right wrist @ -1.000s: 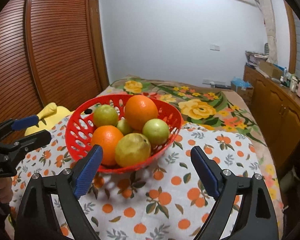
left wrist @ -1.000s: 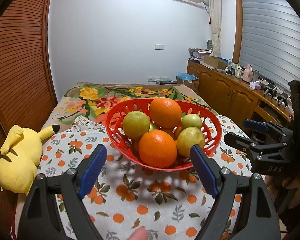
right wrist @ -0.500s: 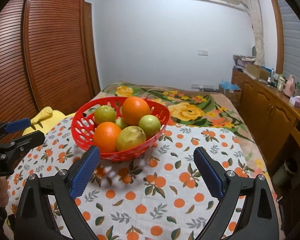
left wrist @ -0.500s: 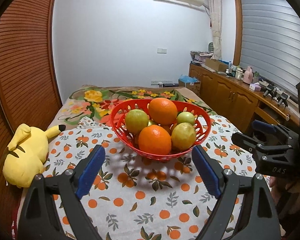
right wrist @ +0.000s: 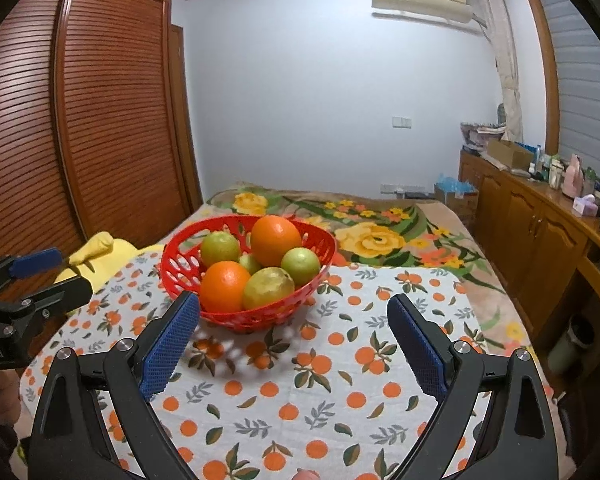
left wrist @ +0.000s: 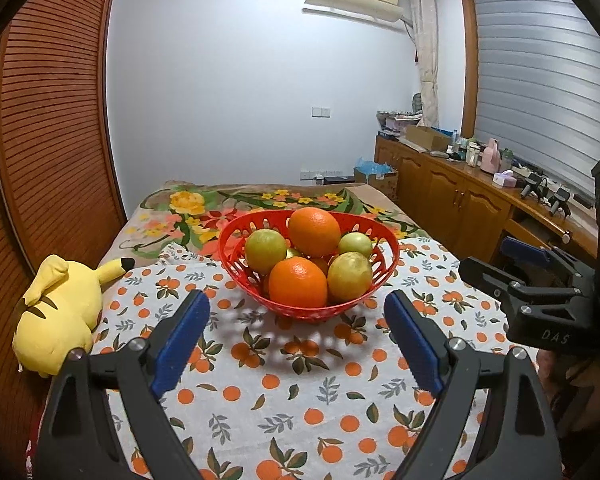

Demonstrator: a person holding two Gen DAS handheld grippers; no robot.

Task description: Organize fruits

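Spreading empty: both claws, left (left wrist: 296, 336), right (right wrist: 294, 338); orange-print tablecloth (left wrist: 284, 396); fruit basket (left wrist: 386, 268); louvred wardrobe (right wrist: 100, 120).

basket (left wrist: 388, 254): red, perforated
fruit: two oranges (left wrist: 298, 282) orange; the others yellow-green (left wrist: 349, 276)
tablecloth (left wrist: 300, 396): white, orange-fruit and green-leaf print
blanket (right wrist: 384, 216): tan, yellow and red flowers, green leaves
plush toy (left wrist: 58, 316): yellow, black ear tip
wardrobe doors (right wrist: 112, 120): red-brown, slatted
gripper pads (left wrist: 182, 338): blue
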